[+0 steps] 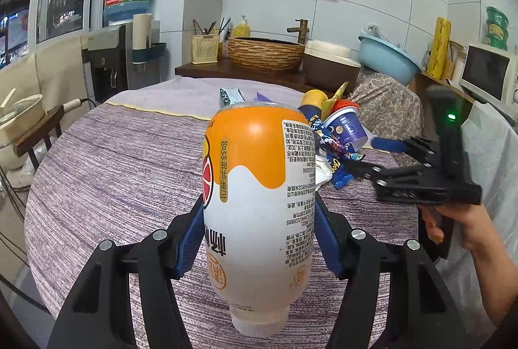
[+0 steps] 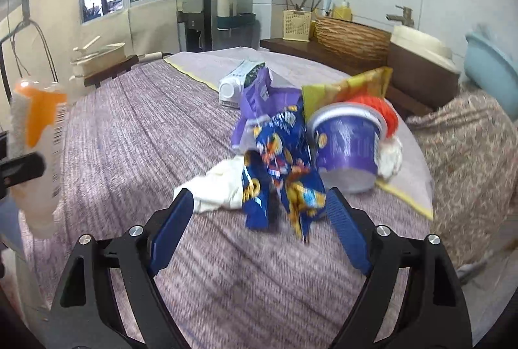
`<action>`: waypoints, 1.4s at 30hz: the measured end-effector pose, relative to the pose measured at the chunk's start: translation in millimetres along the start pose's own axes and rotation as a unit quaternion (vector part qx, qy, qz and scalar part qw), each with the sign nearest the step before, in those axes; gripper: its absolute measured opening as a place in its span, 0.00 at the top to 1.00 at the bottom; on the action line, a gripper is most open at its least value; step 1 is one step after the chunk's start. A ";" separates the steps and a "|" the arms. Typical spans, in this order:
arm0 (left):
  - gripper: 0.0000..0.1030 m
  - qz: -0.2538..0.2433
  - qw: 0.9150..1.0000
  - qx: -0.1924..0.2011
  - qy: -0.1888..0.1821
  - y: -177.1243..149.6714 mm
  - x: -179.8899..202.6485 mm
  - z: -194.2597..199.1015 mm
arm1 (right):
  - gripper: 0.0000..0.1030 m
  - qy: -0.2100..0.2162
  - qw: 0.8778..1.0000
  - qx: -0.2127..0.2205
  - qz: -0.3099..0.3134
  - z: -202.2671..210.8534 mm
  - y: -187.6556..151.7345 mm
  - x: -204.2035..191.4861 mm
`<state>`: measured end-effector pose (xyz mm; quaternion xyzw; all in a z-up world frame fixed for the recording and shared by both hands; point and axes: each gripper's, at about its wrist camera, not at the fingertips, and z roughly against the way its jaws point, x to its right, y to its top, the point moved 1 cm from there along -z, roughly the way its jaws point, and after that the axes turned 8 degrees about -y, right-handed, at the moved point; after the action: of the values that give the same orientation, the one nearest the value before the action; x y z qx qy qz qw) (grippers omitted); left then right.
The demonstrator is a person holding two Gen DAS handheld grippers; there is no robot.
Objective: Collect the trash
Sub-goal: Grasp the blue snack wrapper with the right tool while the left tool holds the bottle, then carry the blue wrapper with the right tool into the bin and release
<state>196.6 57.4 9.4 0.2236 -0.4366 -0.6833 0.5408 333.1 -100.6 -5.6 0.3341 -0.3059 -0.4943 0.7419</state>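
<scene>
My left gripper [image 1: 257, 219] is shut on an orange-and-white plastic bottle [image 1: 259, 187], held cap towards the camera above the purple striped tablecloth [image 1: 129, 161]. The same bottle [image 2: 35, 148] shows at the left edge of the right wrist view. My right gripper [image 2: 259, 203] is open, its blue pads either side of the lower end of a crumpled blue snack wrapper [image 2: 278, 167] without touching it. The wrapper lies in a pile with a purple cup [image 2: 346, 145], white tissue [image 2: 220, 187], a purple bag [image 2: 259, 96], a yellow bag [image 2: 346, 86] and a small carton [image 2: 239, 83]. The left wrist view shows the right gripper [image 1: 362, 154] reaching that pile.
A wicker basin [image 1: 265, 52] with a tap and a chopstick holder [image 1: 204, 47] stand on the counter behind the table. A blue basin [image 1: 388, 57] rests on a floral cloth [image 1: 388, 109] at the right. A water dispenser [image 1: 113, 63] stands at the left, a microwave [image 1: 489, 73] at far right.
</scene>
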 end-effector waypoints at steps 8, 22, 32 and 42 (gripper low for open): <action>0.41 -0.008 1.000 0.009 0.005 -7.5 11.9 6.6 | 0.45 -0.052 0.997 -0.024 0.044 -45.9 25.9 -9.8; 0.41 0.010 1.000 0.011 0.000 -16.7 13.4 7.4 | 0.85 -0.032 0.999 -0.014 0.012 -42.8 18.6 -7.8; 0.41 0.014 1.000 0.019 0.001 -22.0 20.1 13.2 | 0.92 0.038 0.997 0.032 -0.053 14.7 5.9 5.8; 0.41 0.001 0.999 0.024 -0.045 -21.5 55.8 2.7 | 0.92 0.059 0.988 0.070 -0.126 77.0 -43.7 38.6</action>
<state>165.2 6.9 2.1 0.2055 -0.4766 -0.6816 0.5157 262.1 -164.3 9.7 0.4496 -0.2513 -0.5404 0.6653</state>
